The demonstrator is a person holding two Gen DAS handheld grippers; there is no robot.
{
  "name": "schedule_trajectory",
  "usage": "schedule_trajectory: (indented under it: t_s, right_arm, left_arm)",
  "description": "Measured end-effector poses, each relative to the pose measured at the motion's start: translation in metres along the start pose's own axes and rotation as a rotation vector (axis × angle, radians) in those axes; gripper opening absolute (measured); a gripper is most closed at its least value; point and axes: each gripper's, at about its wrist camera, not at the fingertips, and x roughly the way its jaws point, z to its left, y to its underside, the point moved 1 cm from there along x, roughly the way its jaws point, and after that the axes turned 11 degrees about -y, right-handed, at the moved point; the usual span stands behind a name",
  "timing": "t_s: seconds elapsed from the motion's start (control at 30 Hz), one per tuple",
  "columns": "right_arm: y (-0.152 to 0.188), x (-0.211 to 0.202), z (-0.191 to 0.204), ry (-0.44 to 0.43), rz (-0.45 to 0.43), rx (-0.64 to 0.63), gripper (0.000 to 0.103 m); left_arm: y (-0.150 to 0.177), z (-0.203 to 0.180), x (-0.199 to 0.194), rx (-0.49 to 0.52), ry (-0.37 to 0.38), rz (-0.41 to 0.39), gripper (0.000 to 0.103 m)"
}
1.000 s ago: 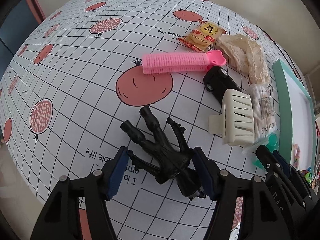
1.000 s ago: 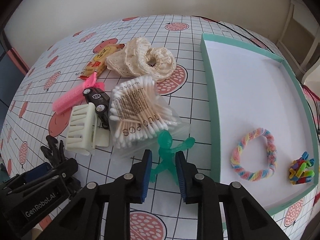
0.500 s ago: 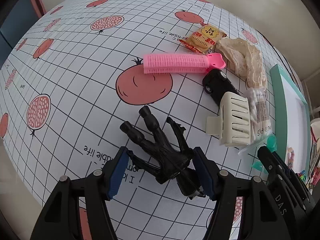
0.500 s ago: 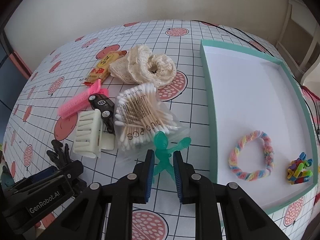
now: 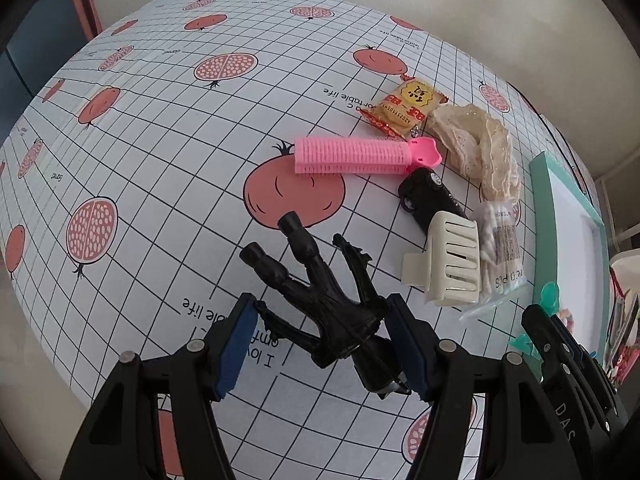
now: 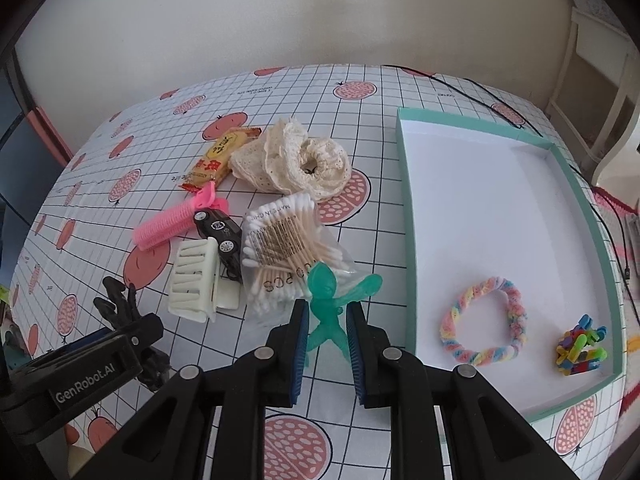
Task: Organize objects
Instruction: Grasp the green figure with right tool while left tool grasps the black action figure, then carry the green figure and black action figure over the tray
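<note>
A black action figure (image 5: pixel 320 300) lies between the pads of my left gripper (image 5: pixel 318 320), which is shut on its torso and arms; its legs point toward a pomegranate print. From the right wrist view the same figure (image 6: pixel 116 300) sticks out past the left gripper (image 6: pixel 120 340). My right gripper (image 6: pixel 327 336) is shut on a translucent green figure (image 6: pixel 326 304), holding it by the legs above the tablecloth, just left of the teal-rimmed white tray (image 6: pixel 404 184). The green figure (image 5: pixel 549 294) also peeks out at the right edge of the left wrist view.
On the cloth lie a pink hair roller (image 5: pixel 352 156), a black toy car (image 5: pixel 428 196), a cream hair claw (image 5: pixel 452 260), a bag of cotton swabs (image 6: pixel 288 248), a snack packet (image 5: pixel 404 112) and a lace scrunchie (image 6: pixel 304 160). The tray holds a pastel braided ring (image 6: pixel 484 320) and coloured clips (image 6: pixel 580 346).
Both grippers have risen a little from the table with their figures. The green figure came off the cloth, and the black figure's head now overlaps the pomegranate print.
</note>
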Motion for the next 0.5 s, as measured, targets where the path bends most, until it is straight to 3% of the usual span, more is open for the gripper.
schedule_trajectory:
  t_s: [0.2,0.5]
  right_arm:
    - [-0.006,-0.019,-0.014,0.023,-0.065,-0.007,0.021]
    - [-0.010,-0.047,-0.079,0.066,-0.129,0.113,0.021]
  left_arm:
    - [-0.004,-0.010,-0.018,0.001,0.011,-0.085,0.067]
    - [0.004,-0.046,-0.046,0.078,0.038,-0.159,0.067]
